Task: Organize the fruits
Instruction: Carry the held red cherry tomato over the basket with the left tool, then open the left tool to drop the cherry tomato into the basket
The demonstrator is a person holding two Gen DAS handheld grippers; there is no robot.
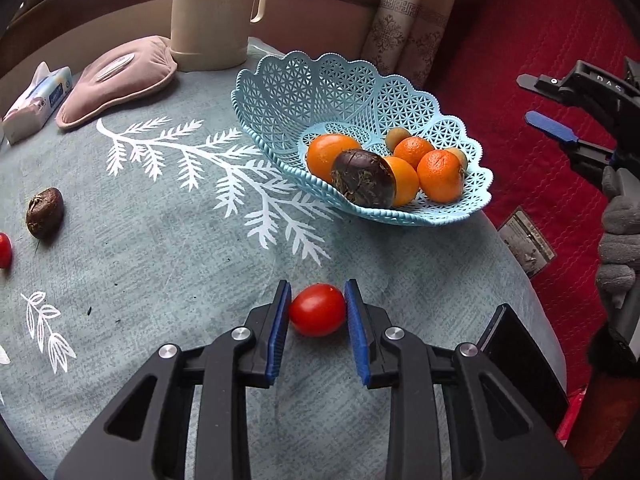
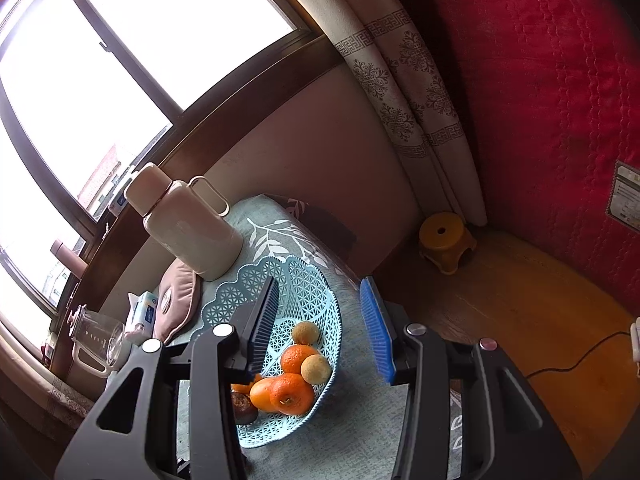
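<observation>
My left gripper [image 1: 318, 310] is shut on a small red tomato [image 1: 317, 310], both blue pads touching it, low over the grey-green tablecloth. The light blue lattice basket [image 1: 304, 92] stands beyond it at the table's right side, holding several oranges [image 1: 440, 176], a dark passion fruit [image 1: 363, 178] and small green-brown fruits [image 1: 398, 136]. A second dark fruit [image 1: 45, 213] and another tomato [image 1: 4, 250] lie at the left. My right gripper [image 2: 320, 328] is open and empty, held above the basket [image 2: 308, 292]; it also shows at the right edge of the left wrist view [image 1: 544, 104].
A cream jug [image 1: 214, 12] stands behind the basket, with a pink pad [image 1: 120, 80] and a tissue pack [image 1: 38, 102] to its left. A glass pitcher [image 2: 96, 340] is by the window. A red quilted surface [image 1: 540, 40] lies right of the table. A yellow stool [image 2: 446, 240] stands on the floor.
</observation>
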